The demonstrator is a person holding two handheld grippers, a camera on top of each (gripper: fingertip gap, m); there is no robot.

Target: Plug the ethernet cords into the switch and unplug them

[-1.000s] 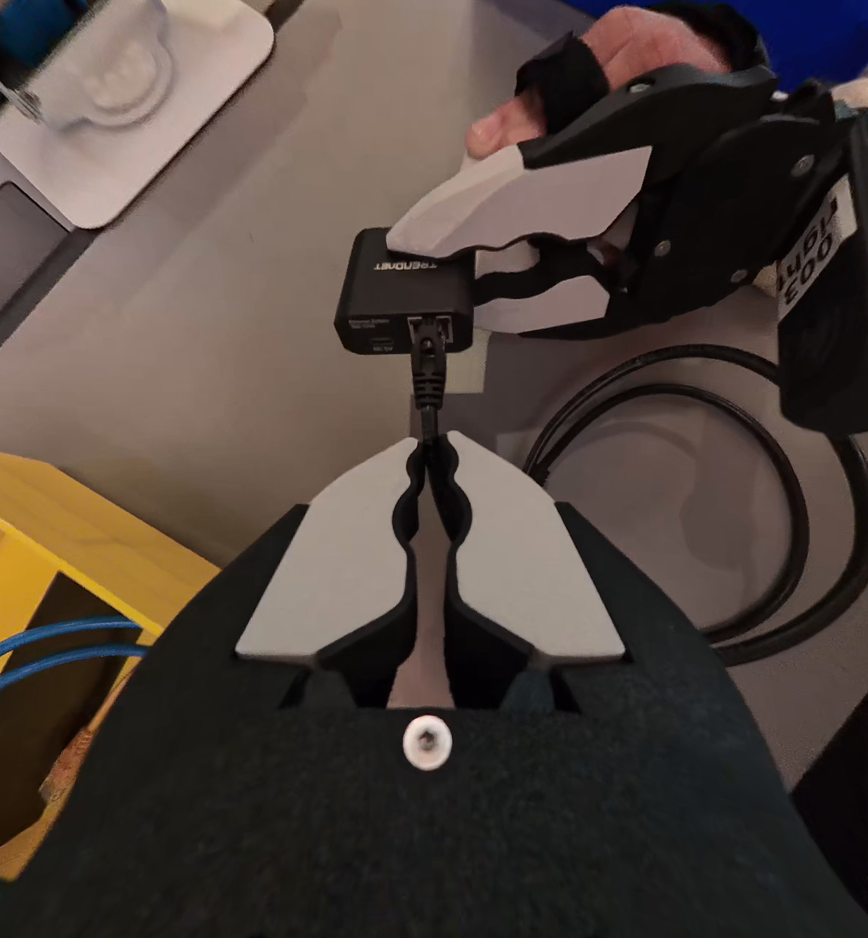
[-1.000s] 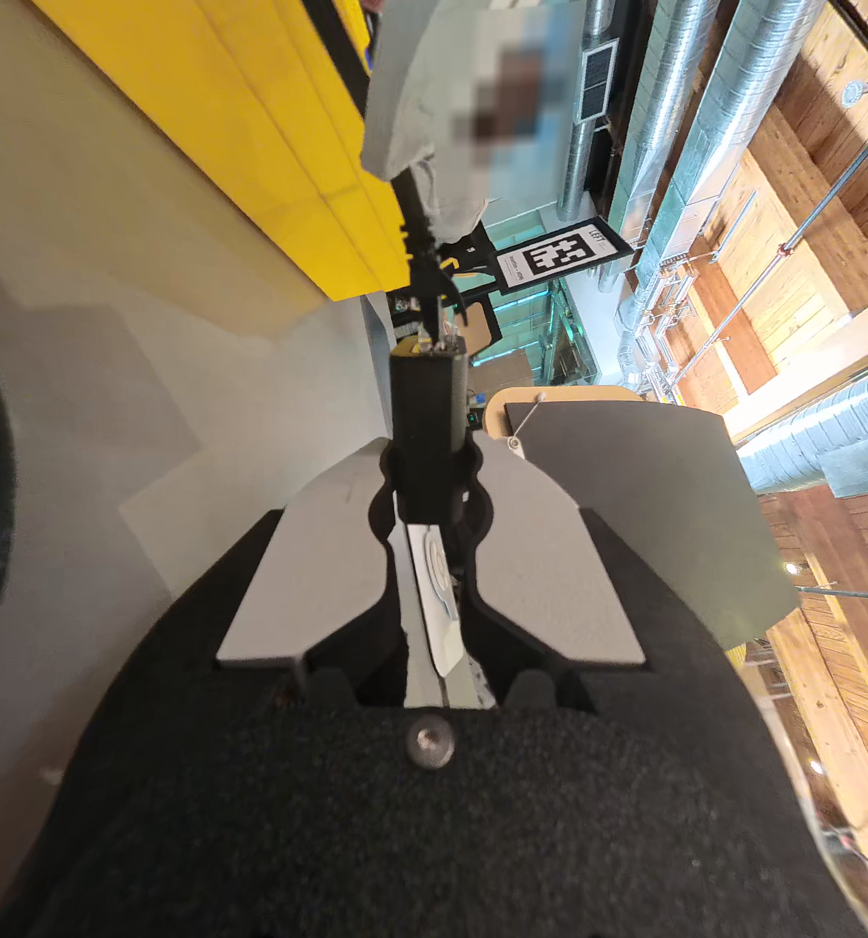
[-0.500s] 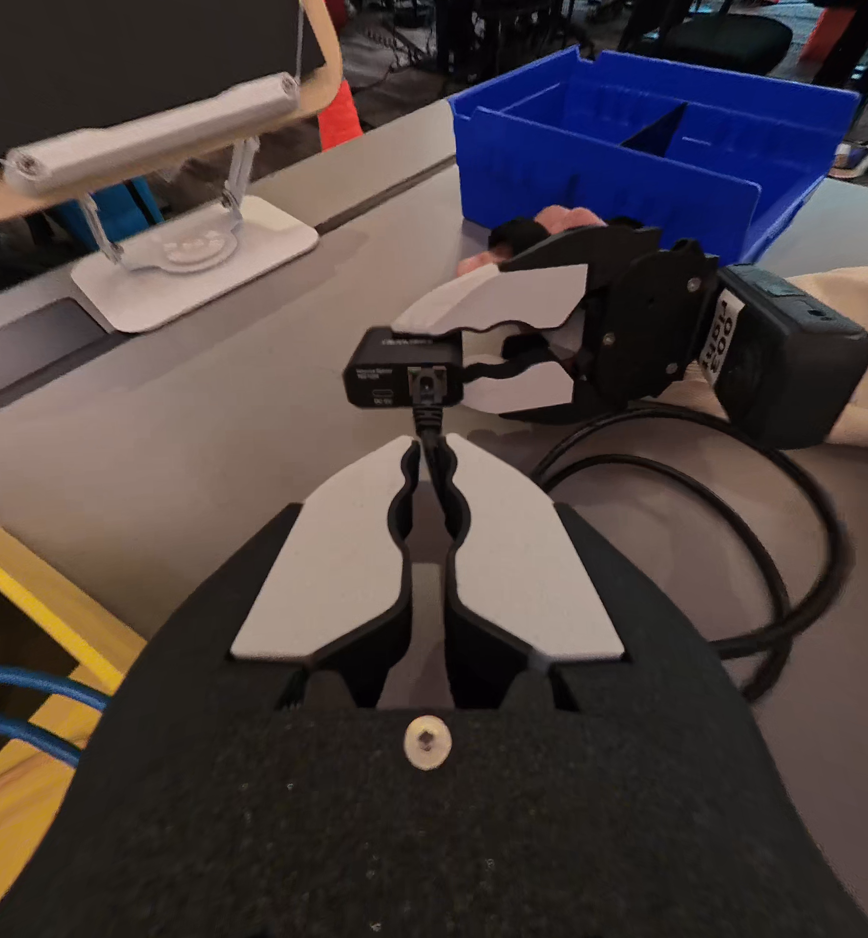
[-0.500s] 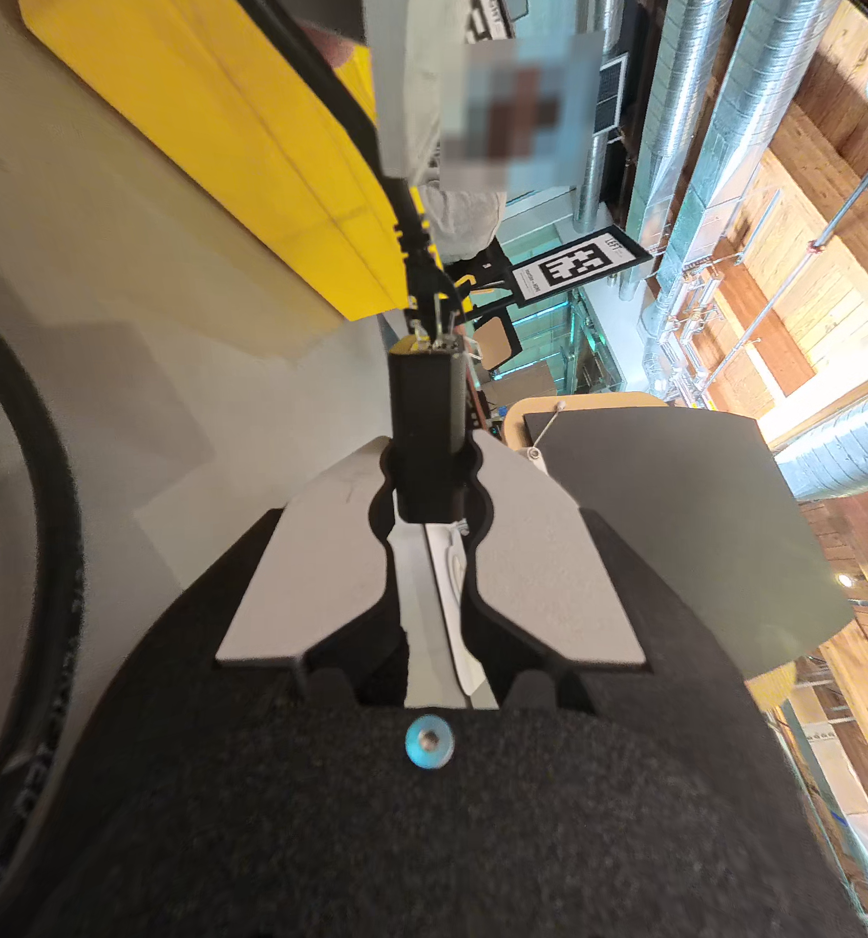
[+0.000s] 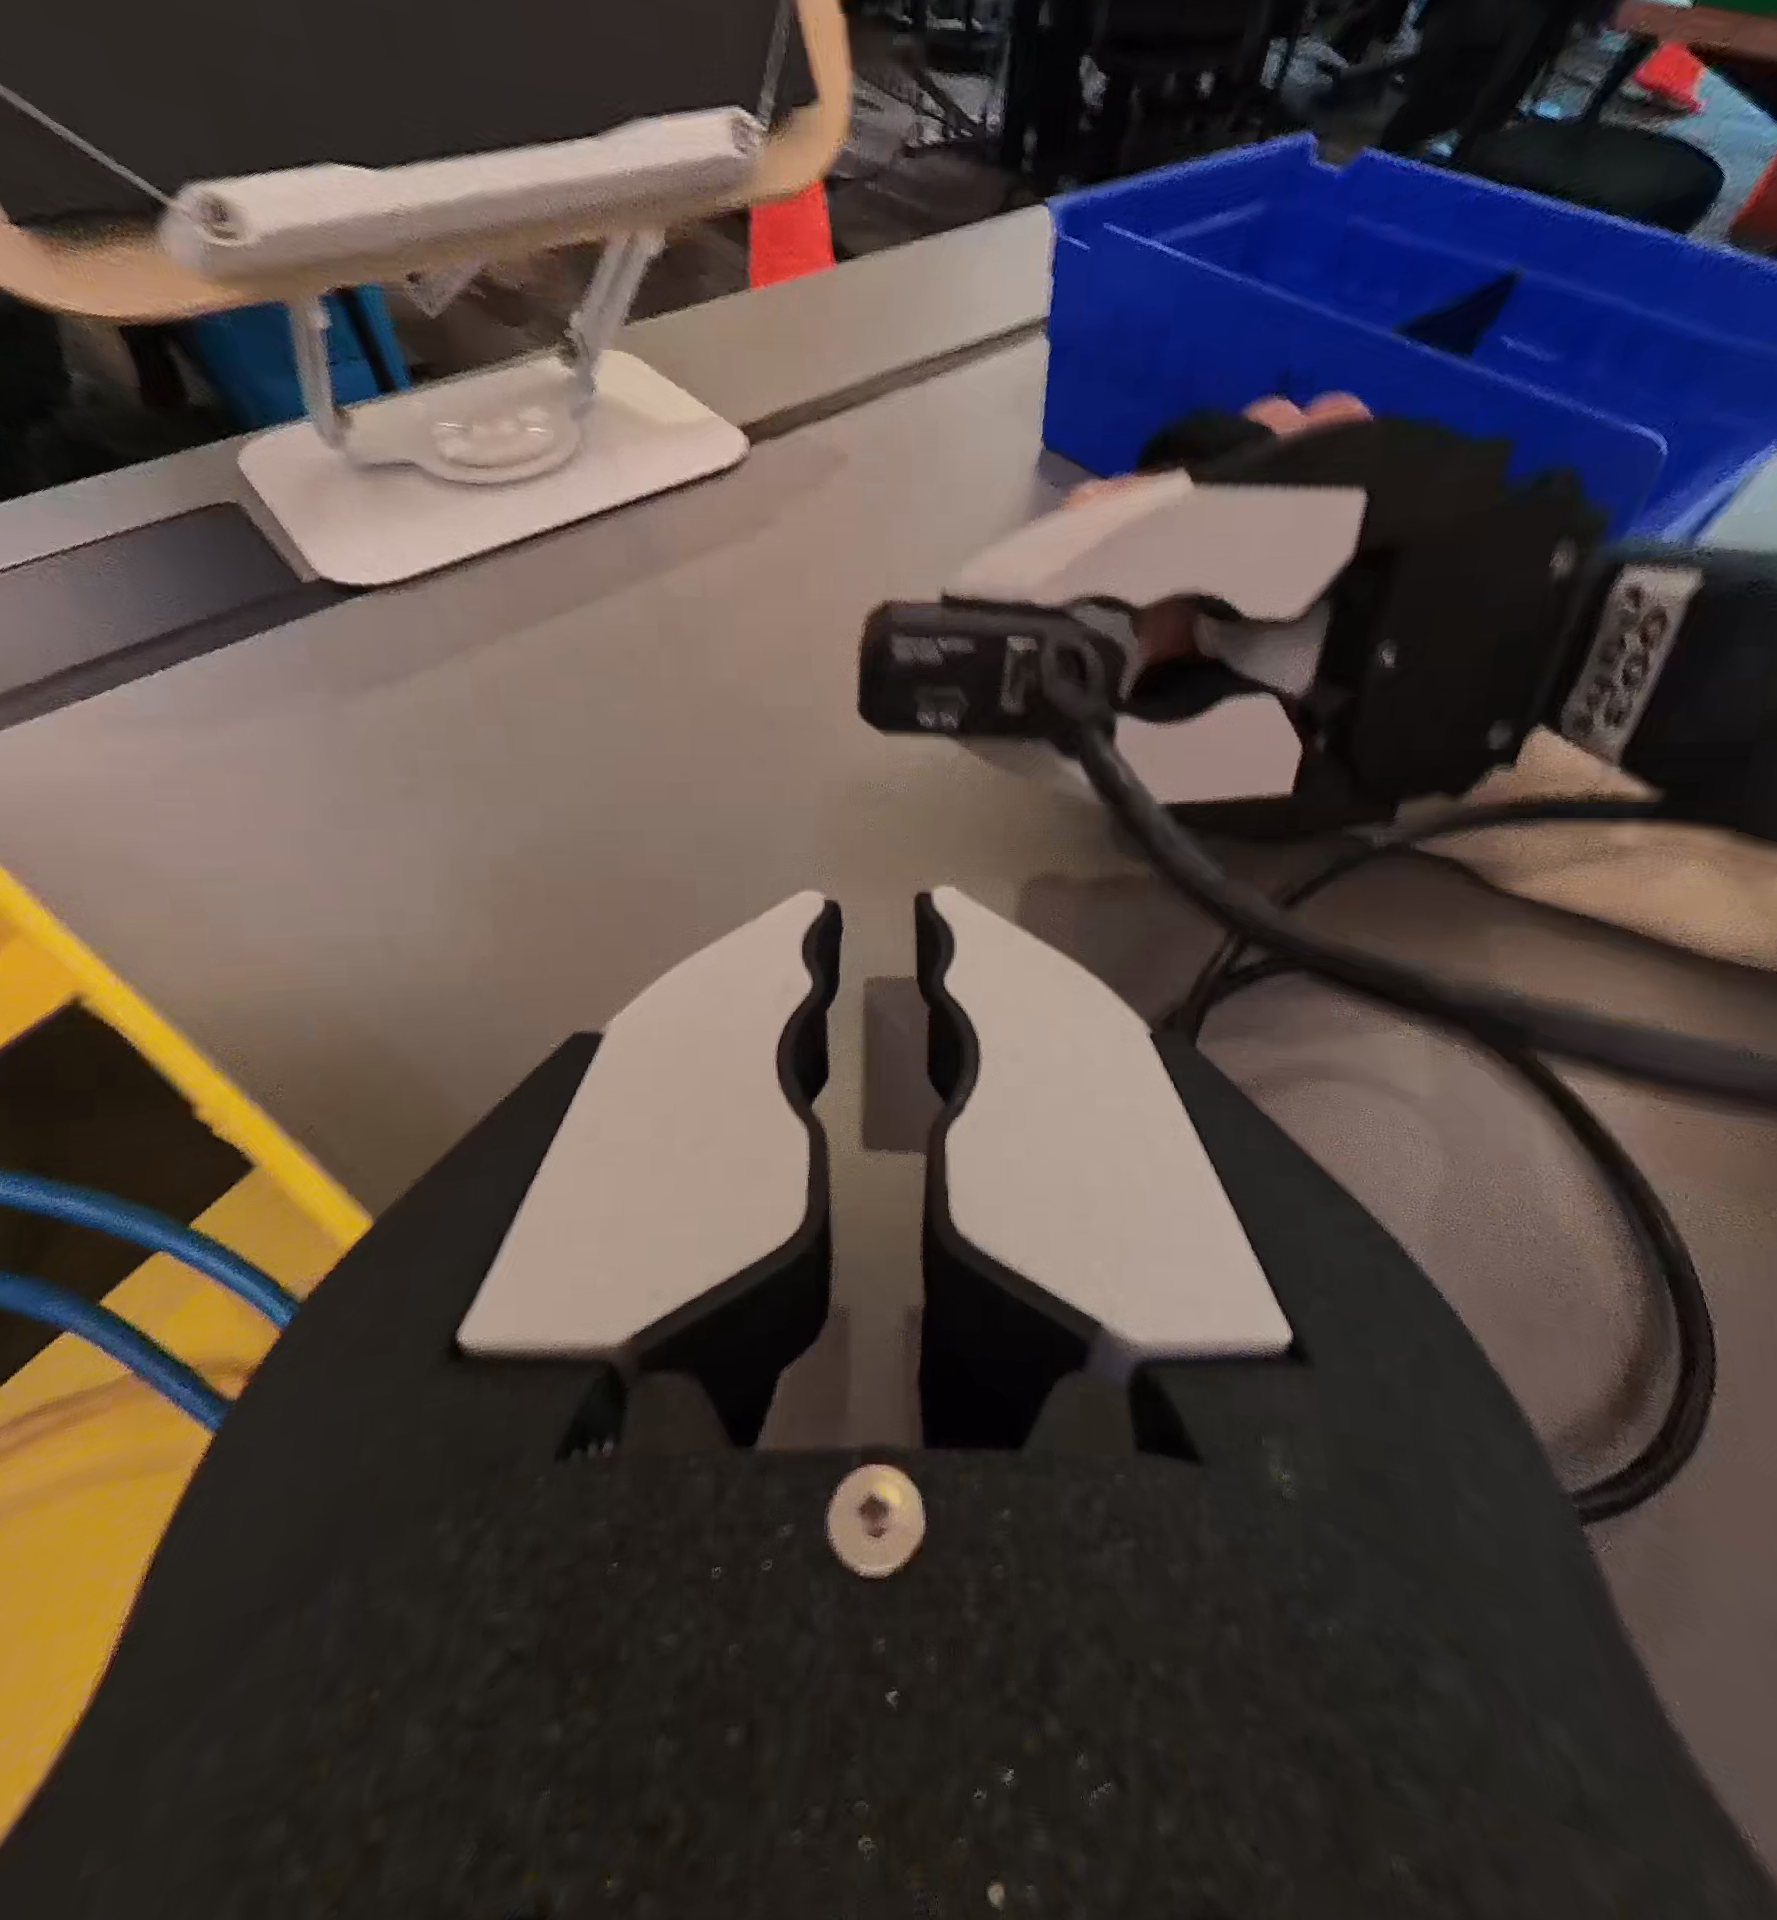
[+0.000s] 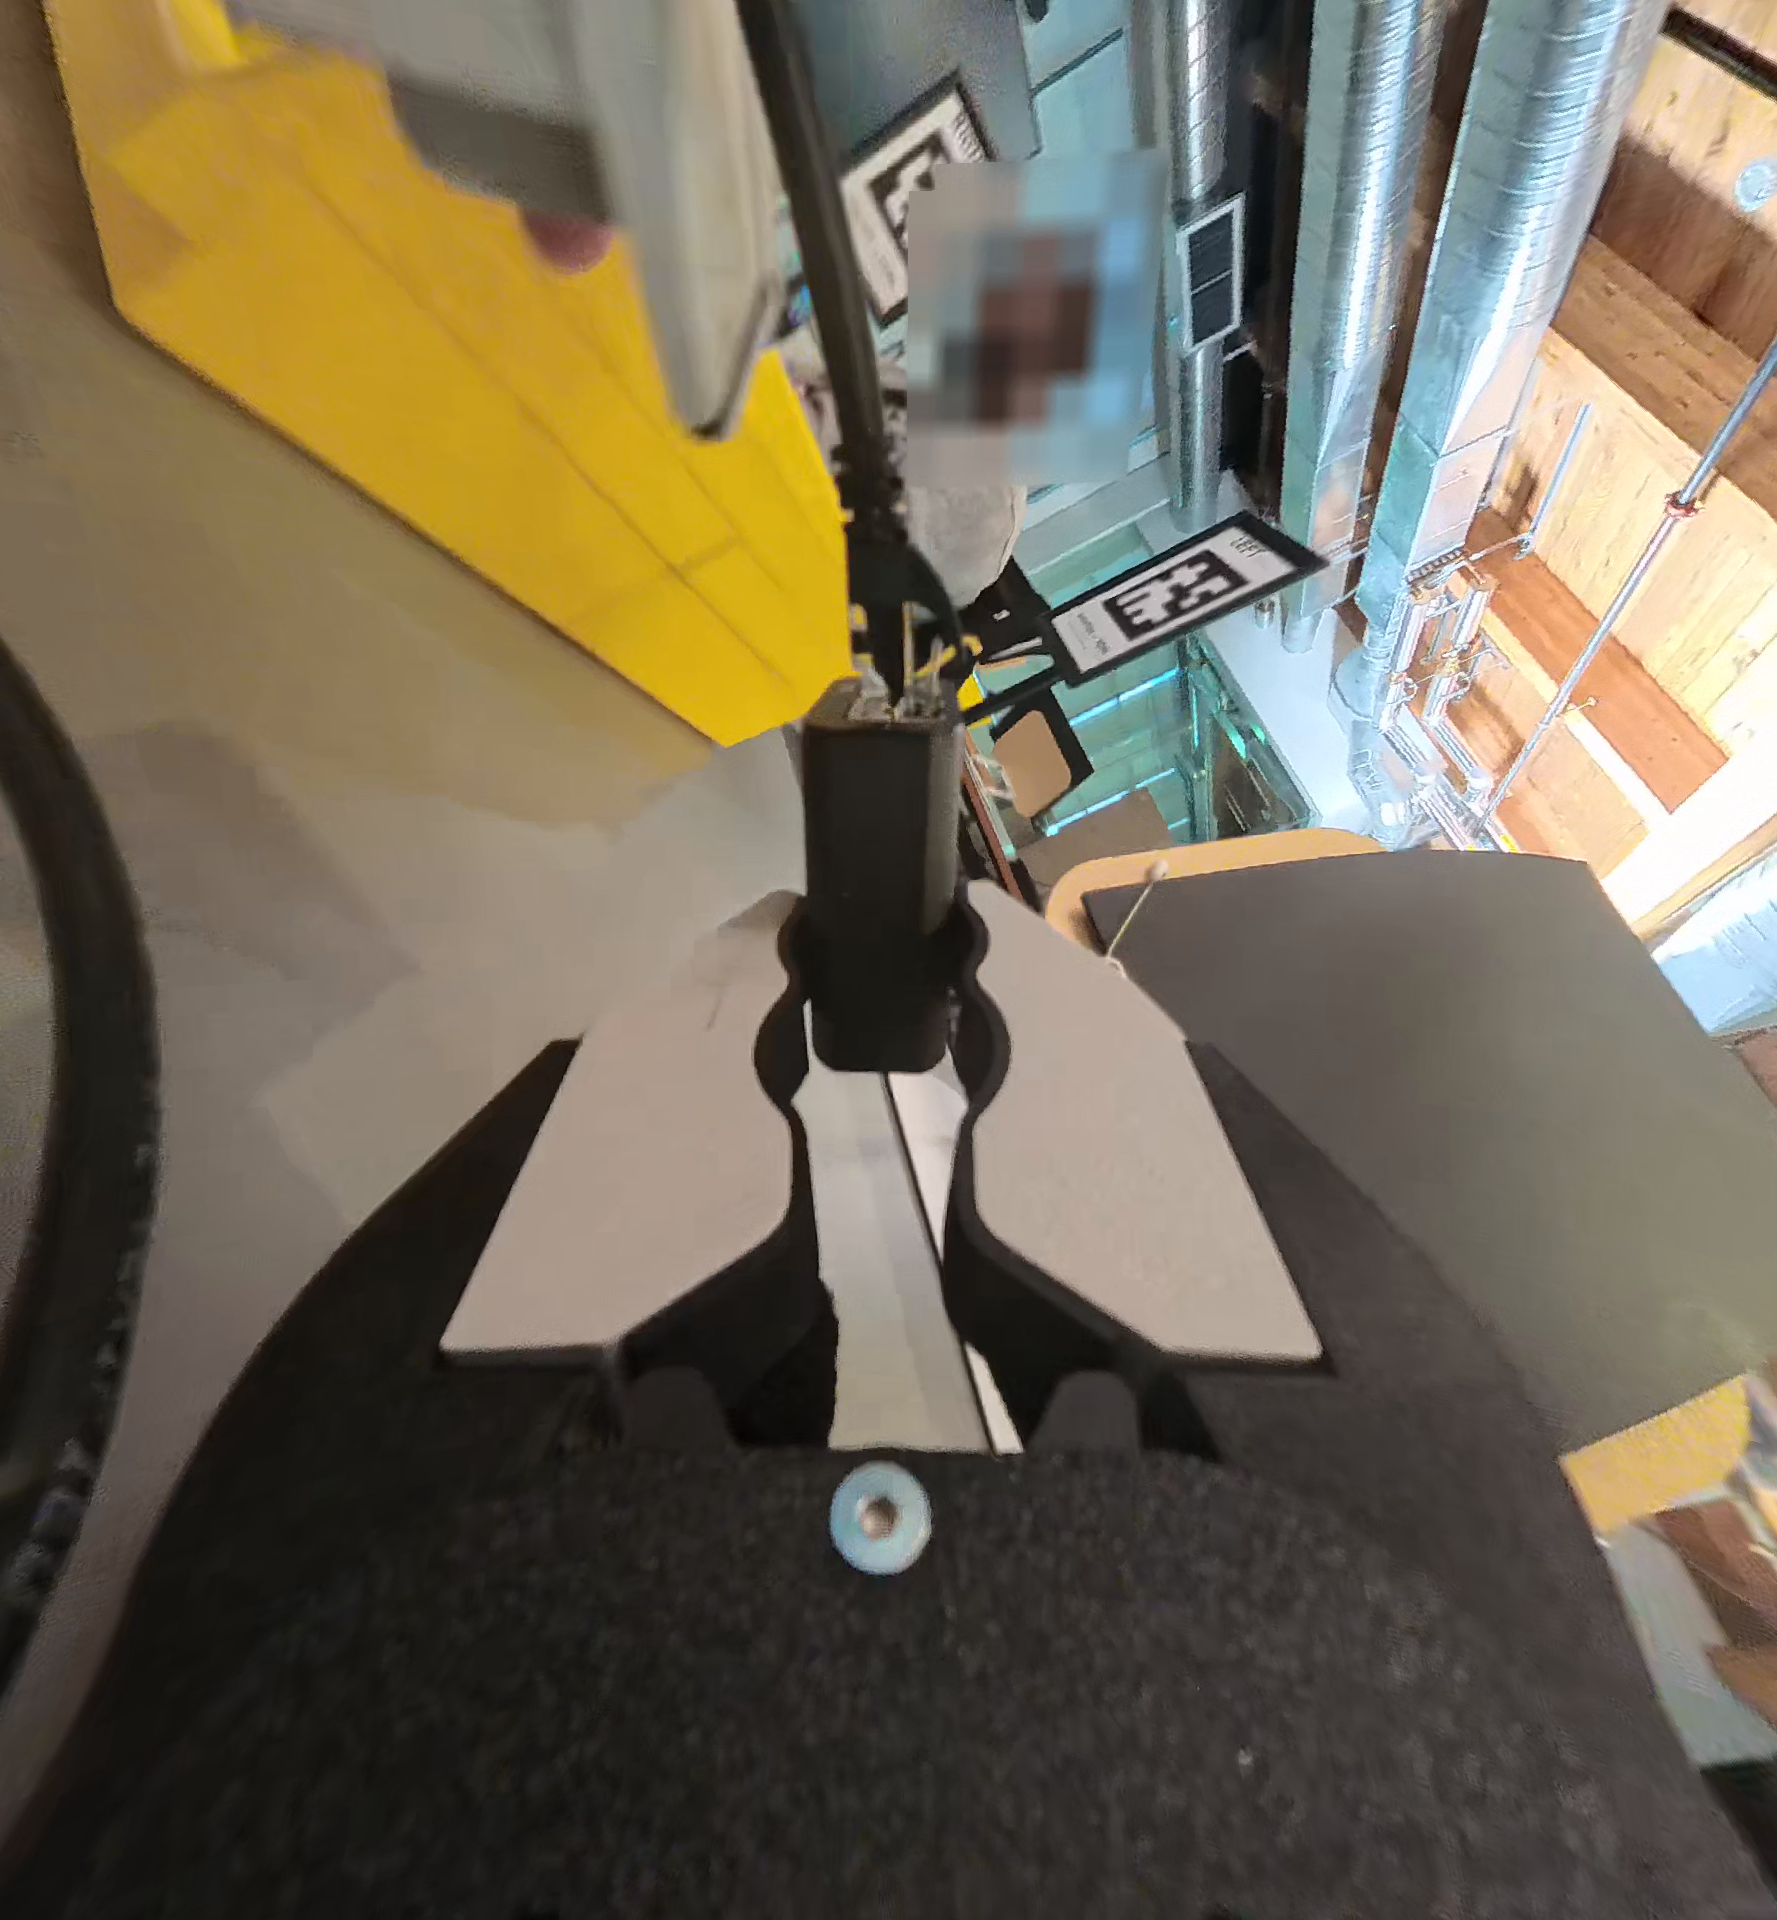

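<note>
In the left wrist view our left gripper [image 5: 876,920] sits at lower centre with its fingers slightly apart and nothing between them, only grey table [image 5: 510,748] showing through the gap. At centre right our right gripper [image 5: 1154,634] is clamped on the small black switch [image 5: 977,681], held above the table. A black cord [image 5: 1164,831] is plugged into the switch's near face and runs down to the lower right, where it loops on the table. A yellow bin [image 5: 53,1475] with blue cables [image 5: 84,1257] fills the lower left; a blue bin [image 5: 1383,343] stands at upper right, and a white stand [image 5: 489,457] at upper left.

In the right wrist view the right gripper [image 6: 879,925] grips the switch [image 6: 879,883] at centre, with the cord [image 6: 842,343] rising from its far end toward the top of the frame, beside the yellow bin [image 6: 448,364].
</note>
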